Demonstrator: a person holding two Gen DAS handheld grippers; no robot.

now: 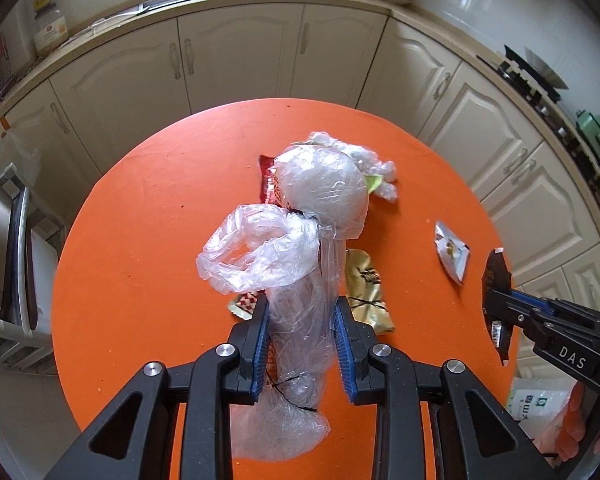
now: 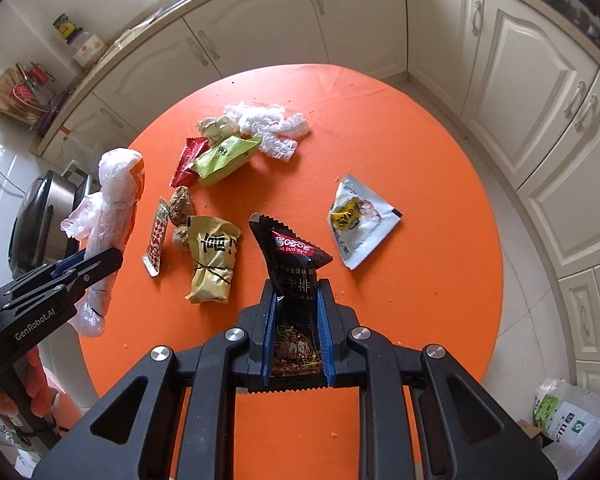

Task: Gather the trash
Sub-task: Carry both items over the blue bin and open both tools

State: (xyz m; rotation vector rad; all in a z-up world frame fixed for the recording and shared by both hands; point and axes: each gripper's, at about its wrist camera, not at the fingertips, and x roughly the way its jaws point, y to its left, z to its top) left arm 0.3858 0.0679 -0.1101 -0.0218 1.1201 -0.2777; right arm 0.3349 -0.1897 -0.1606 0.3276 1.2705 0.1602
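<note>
One orange table [image 2: 420, 152] carries six snack wrappers: red [image 2: 189, 156], green [image 2: 226, 158], gold [image 2: 214, 264], white [image 2: 360, 220], checked [image 2: 158, 240], black [image 2: 292, 256]. Two brown lumps [image 2: 180, 204], two grippers, one clear bag [image 1: 300, 280].

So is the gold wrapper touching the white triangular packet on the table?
Apart. The right wrist view shows the gold wrapper and the white triangular packet lying separately, with bare orange table and the held black packet between them.

Both point steeply down. The left hand-held gripper [image 1: 302, 312] clamps a clear bag [image 1: 296, 308]; the right hand-held gripper [image 2: 297, 294] pinches a black wrapper [image 2: 290, 256].
</note>
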